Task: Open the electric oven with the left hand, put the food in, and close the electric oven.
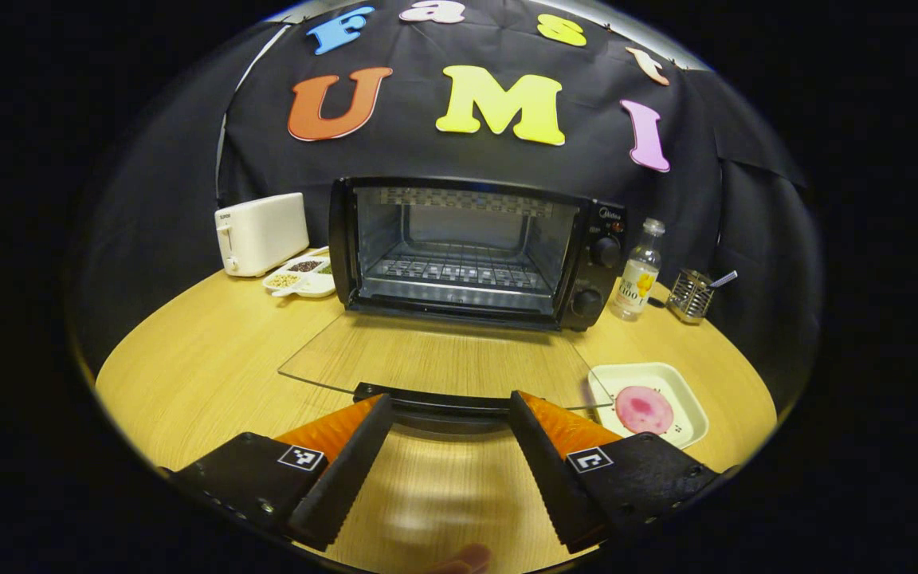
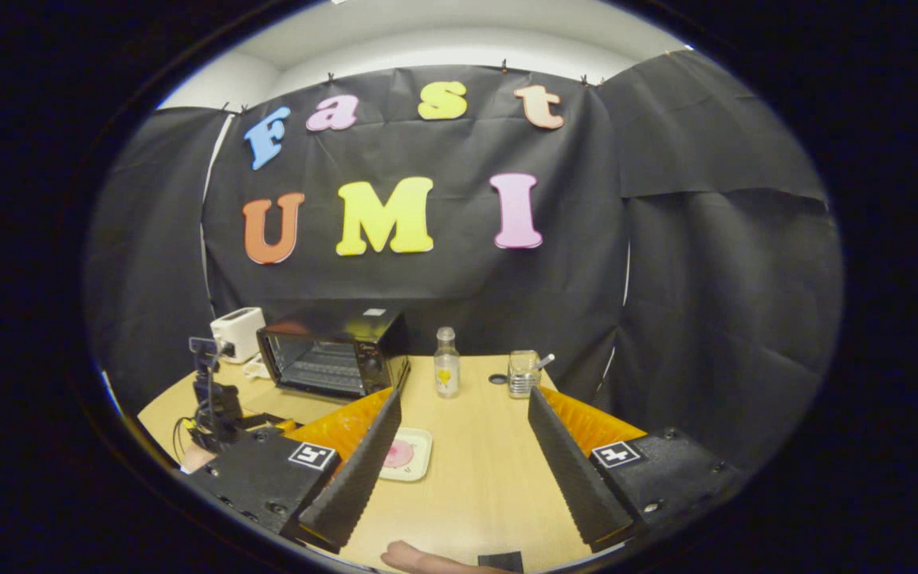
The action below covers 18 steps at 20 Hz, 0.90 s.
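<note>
Oven (image 1: 475,251) standing at back of table (image 1: 204,375), door (image 1: 427,363) lying fully down, flat toward left gripper (image 1: 449,410). Left fingers spread wide, straddling door handle (image 1: 435,399) without pressing it. Food (image 1: 644,409) sitting on white tray (image 1: 686,399), just right of door's front corner. Right gripper (image 2: 463,434) hovering farther back, fingers spread, holding nothing; tray lying ahead and left, beside its left finger. Judging right gripper better placed for pickup: tray sitting on its side, cavity lying left of tray. Loading not yet done.

Left gripper view faces the oven (image 1: 475,251) closely; right gripper view farther back.
</note>
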### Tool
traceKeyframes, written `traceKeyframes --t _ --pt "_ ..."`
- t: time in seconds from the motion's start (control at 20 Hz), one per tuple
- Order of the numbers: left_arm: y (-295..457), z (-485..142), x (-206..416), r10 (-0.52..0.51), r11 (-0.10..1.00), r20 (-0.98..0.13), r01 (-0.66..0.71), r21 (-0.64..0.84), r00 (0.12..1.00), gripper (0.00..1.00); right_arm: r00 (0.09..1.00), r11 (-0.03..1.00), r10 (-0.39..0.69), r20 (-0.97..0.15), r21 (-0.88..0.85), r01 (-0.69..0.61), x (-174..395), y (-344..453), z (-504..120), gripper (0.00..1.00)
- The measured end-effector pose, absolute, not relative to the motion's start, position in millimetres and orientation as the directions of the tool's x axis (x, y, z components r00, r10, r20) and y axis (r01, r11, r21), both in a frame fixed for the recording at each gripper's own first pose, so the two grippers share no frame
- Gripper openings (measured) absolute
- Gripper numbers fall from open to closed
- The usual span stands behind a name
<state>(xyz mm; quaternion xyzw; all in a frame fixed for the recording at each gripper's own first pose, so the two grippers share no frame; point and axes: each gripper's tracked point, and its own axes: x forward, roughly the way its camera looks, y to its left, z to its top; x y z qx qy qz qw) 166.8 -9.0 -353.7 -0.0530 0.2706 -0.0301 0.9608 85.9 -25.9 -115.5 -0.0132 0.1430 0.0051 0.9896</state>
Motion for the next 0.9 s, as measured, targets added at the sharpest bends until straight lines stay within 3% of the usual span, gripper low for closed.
traceKeyframes --t 0.55,0.75,0.9 --pt "-0.1 -157.1 101.2 -0.034 0.999 -0.193 0.027 -0.039 0.981 0.95 0.847 0.997 0.031 -0.531 -0.044 -0.064 155.2 -20.3 -179.7 0.99" --pt "7.5 -123.9 73.7 -0.027 1.0 -0.135 0.029 0.011 0.99 0.95 0.723 0.982 0.14 -0.677 0.003 -0.187 173.6 10.8 -221.8 1.0" --pt "17.8 -106.5 60.0 -0.001 0.999 -0.097 0.006 0.049 0.995 0.95 0.613 0.986 0.144 -0.777 0.062 -0.153 186.8 7.3 -260.0 1.0"
